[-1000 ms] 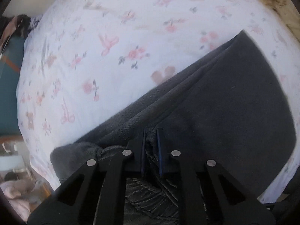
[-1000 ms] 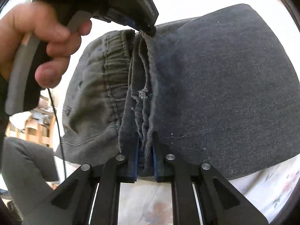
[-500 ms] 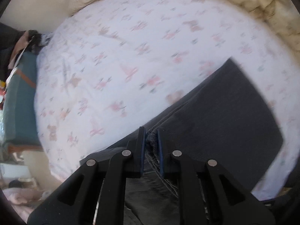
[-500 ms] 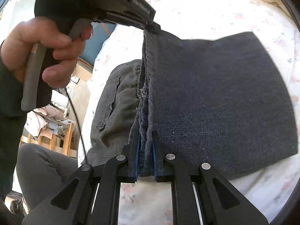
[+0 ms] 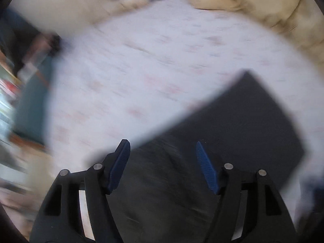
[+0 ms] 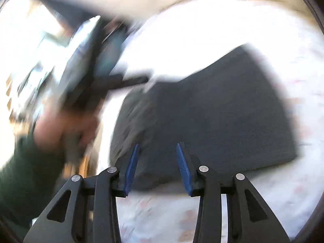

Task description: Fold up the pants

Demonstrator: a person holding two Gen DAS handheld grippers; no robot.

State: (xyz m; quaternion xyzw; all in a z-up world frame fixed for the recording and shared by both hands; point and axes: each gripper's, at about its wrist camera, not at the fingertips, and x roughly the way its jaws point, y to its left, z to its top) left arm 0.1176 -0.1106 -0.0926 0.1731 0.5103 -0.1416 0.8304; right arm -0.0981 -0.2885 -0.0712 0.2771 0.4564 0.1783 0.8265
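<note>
The pants (image 5: pixel 232 133) lay folded on the bed (image 5: pixel 141 64), a dark grey flat shape on the white flowered sheet. The left gripper (image 5: pixel 162 162) hung above the pants with its fingers (image 5: pixel 119 164) wide apart; they had just been opening, and no cloth was between them. The right gripper (image 6: pixel 157 162) was also above the pants, near their edge, and its fingers (image 6: pixel 131 166) stood apart too, just opened, with nothing pressed between the blue pads. In the right wrist view the left hand (image 6: pixel 60 125) held its gripper beside the pants. Both views were blurred. Beige bedding (image 5: pixel 263 6) lay beyond the pants.
</note>
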